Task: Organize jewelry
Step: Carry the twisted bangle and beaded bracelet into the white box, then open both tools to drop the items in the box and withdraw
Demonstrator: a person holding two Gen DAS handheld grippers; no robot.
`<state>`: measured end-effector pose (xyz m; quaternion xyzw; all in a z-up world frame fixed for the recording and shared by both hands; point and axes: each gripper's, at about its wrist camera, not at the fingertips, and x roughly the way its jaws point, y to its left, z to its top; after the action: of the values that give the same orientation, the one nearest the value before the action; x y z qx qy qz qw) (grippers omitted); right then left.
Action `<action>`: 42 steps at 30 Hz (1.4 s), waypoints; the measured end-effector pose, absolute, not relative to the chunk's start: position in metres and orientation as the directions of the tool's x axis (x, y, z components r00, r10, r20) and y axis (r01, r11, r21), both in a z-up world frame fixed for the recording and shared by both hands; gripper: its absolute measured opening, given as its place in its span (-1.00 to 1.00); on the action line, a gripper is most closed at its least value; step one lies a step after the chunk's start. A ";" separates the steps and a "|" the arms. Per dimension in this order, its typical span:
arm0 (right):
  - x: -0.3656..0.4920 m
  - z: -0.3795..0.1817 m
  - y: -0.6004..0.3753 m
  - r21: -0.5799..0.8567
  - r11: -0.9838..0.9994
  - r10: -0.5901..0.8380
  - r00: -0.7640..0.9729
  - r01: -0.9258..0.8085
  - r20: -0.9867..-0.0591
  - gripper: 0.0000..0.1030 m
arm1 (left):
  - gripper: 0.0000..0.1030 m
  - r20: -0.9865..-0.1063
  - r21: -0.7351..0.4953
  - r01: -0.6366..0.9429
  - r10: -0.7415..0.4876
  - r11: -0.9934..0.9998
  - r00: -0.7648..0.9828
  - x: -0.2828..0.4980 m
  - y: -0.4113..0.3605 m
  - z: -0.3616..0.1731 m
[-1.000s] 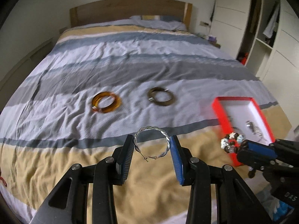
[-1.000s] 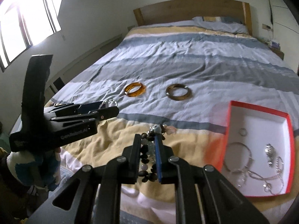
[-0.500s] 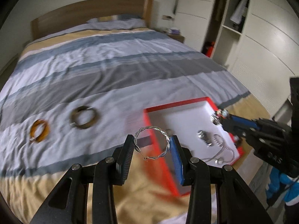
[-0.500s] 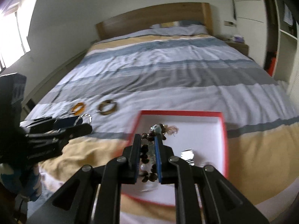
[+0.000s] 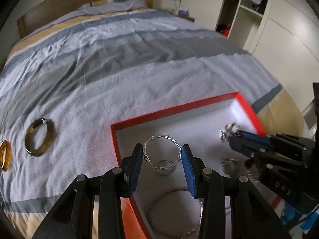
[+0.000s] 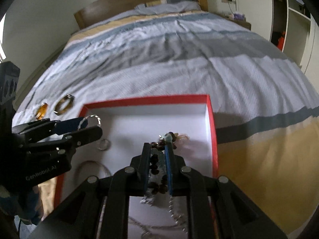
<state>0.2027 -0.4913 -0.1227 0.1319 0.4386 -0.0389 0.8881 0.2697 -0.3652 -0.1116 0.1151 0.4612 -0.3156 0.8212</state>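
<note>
Hovering over the red box (image 5: pixel 175 110), the left gripper (image 5: pixel 161 155) pinches a twisted silver bangle (image 5: pixel 162 153) and the right gripper (image 6: pixel 157 160) clamps a beaded bracelet (image 6: pixel 155 165), neither dropped yet. Several silver pieces lie inside; beyond its left edge, on the bed (image 5: pixel 139 59), brown bangle (image 5: pixel 39 137) and amber bangle (image 5: pixel 4 155) wait.

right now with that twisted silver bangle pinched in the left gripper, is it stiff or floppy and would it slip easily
The twisted silver bangle probably behaves stiffly: it keeps a round hoop shape while the left gripper pinches it only at two edges. It looks like thin wire, so likely light. Smooth metal held across narrow pads could pivot or slip if jolted.
</note>
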 end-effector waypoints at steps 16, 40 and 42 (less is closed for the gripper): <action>0.208 -0.135 -0.483 0.153 0.974 0.030 0.569 0.169 -0.822 -0.63 | -0.13 -0.816 -0.079 0.638 -0.418 0.766 0.400 0.269 -0.365 -0.120; 0.101 -0.038 -0.445 0.212 0.963 0.034 0.702 0.168 -0.711 -0.24 | 0.47 -0.723 -0.062 0.546 -0.415 0.836 0.553 0.164 -0.258 -0.007; 0.088 -0.025 -0.432 0.212 0.966 0.040 0.720 0.151 -0.693 -0.15 | 0.50 -0.717 -0.050 0.527 -0.398 0.848 0.572 0.149 -0.241 0.003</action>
<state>0.0880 -0.4321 -0.0253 0.1275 0.3731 -0.0303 0.9185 0.1493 -0.2406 0.0028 0.0847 0.3812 -0.2622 0.8825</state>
